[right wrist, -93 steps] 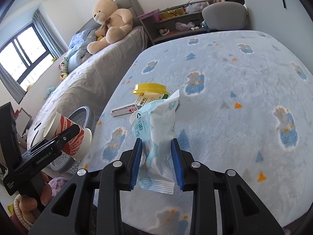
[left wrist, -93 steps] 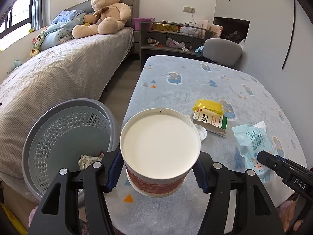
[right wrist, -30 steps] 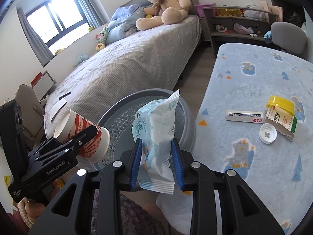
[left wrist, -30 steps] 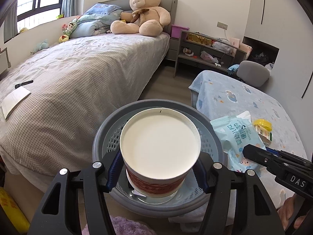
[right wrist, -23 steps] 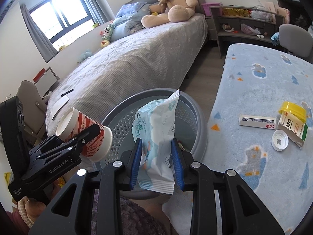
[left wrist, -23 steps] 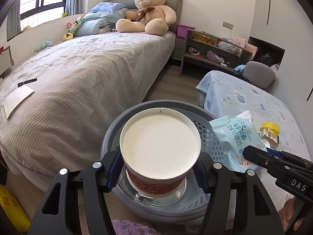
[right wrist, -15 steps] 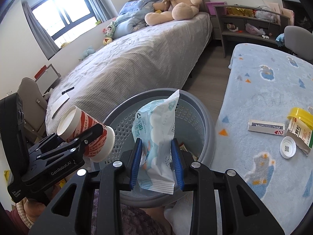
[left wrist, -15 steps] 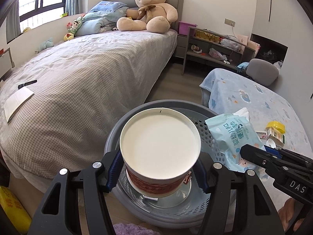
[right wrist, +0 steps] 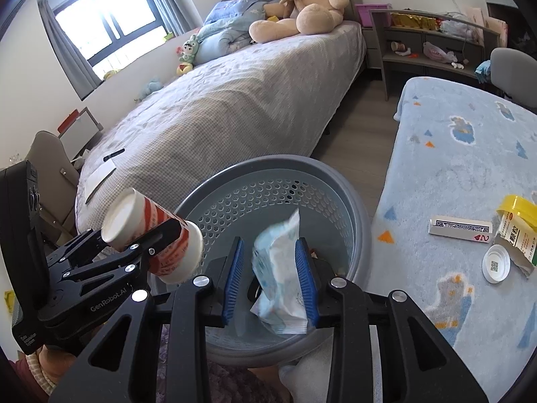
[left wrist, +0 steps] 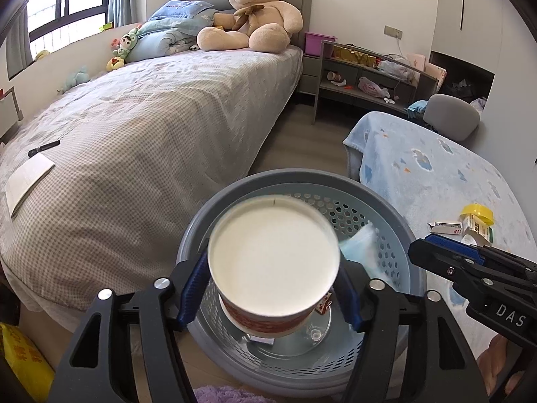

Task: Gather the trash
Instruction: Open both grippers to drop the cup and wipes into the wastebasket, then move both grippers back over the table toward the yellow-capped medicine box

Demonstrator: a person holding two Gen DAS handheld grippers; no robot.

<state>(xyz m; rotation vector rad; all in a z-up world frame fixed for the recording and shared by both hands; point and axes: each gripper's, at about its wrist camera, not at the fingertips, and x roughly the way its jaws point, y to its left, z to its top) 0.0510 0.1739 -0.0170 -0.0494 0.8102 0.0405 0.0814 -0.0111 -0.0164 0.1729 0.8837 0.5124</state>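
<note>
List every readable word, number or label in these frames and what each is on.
"DAS": right hand-held gripper body.
"GenRobot.AI": left hand-held gripper body.
"2" with a heart: card box.
Chinese characters on the yellow-lidded carton: too small.
QR code on white cap: unreadable.
Wipes packet: blurred.

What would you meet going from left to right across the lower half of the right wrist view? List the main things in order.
Left gripper holding the paper cup → falling blue packet over the grey basket → card box → white cap → yellow-lidded jar.
</note>
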